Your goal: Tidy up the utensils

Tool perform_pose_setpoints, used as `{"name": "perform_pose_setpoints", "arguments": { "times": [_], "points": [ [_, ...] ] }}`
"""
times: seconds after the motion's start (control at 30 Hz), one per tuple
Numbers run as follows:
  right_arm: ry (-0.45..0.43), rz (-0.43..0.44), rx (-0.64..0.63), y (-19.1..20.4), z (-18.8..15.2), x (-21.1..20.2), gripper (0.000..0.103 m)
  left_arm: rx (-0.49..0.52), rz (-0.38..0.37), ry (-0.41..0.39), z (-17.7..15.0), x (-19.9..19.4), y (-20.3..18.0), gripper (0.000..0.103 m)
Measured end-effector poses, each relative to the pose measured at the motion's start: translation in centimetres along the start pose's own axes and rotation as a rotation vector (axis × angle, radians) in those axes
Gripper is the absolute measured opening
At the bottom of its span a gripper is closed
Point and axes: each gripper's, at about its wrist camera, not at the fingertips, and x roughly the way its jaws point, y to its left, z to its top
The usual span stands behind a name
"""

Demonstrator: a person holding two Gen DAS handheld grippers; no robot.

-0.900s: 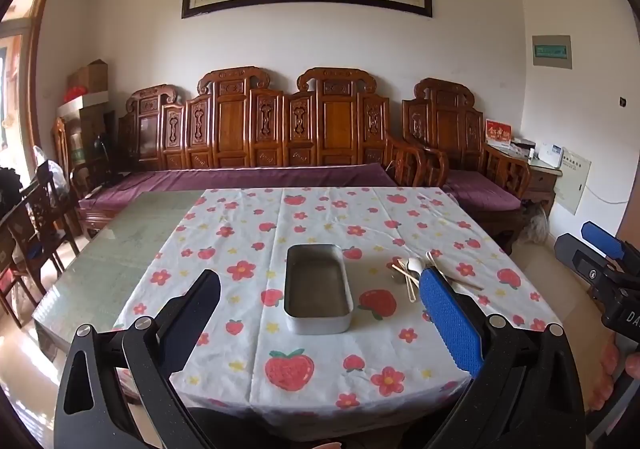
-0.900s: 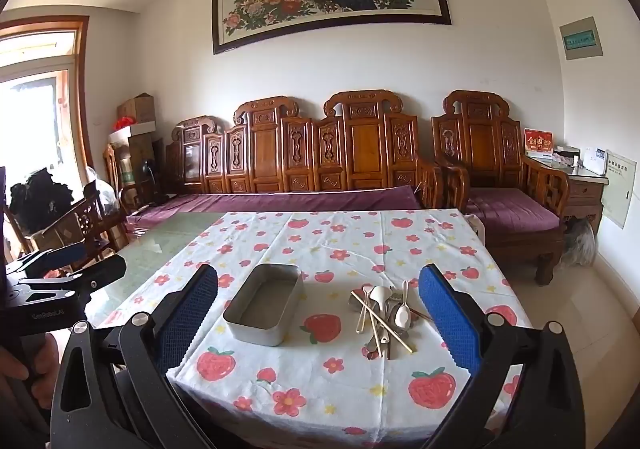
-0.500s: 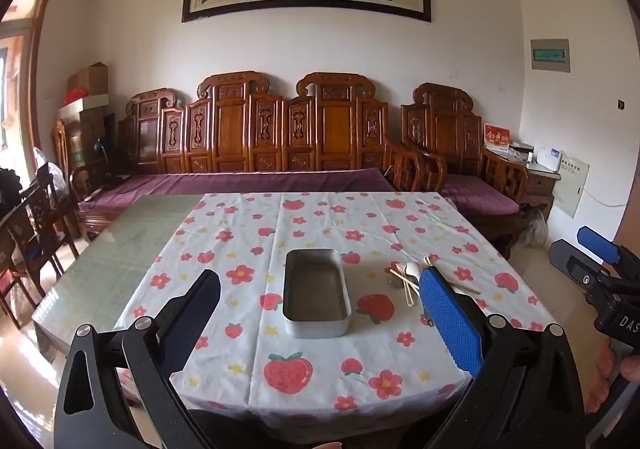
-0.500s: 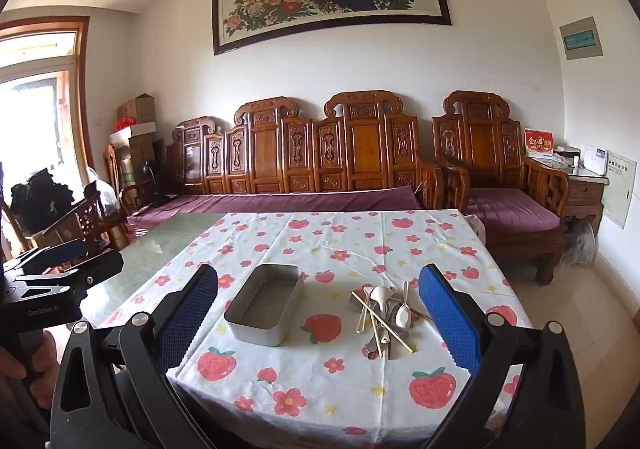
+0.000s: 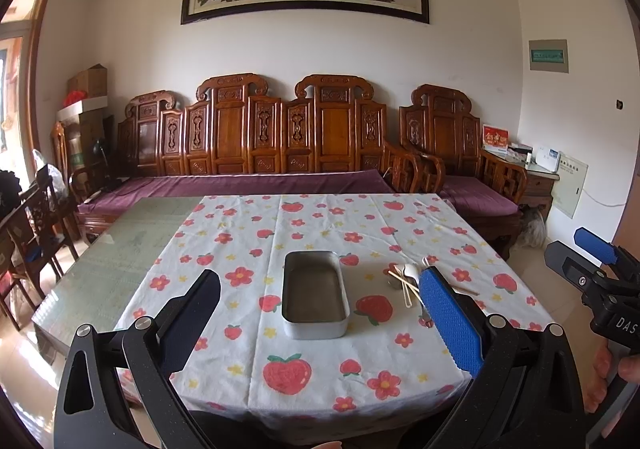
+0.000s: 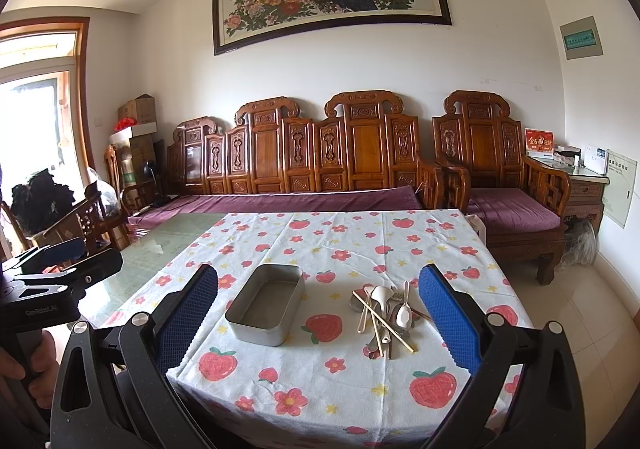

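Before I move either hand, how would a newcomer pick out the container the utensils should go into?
Find the table with the strawberry-and-flower tablecloth in front of the carved wooden bench. Near its front half sits a rectangular metal tin, empty and open-topped, lying to the left of the heap of spoons and chopsticks. It is the only box-shaped, shiny grey thing on the cloth.

Light: bright daylight from the window (image 6: 36, 121) at left, blown out | Glare: sheen on the bare tabletop (image 5: 108, 261) | Shadows: soft, short | Focus: sharp, no motion blur | Distortion: strong fisheye bending, black vignette at corners
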Motion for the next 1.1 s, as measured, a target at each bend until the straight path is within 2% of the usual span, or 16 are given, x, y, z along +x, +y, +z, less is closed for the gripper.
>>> {"name": "perform_pose_setpoints", "arguments": {
  "times": [1.1],
  "points": [
    [-0.007, -0.003, 0.003, 0.0, 0.1, -0.2, 0.101, 0.005, -0.001, -0.002, 0.9, -0.4, -0.3, 0.097]
  ]
}}
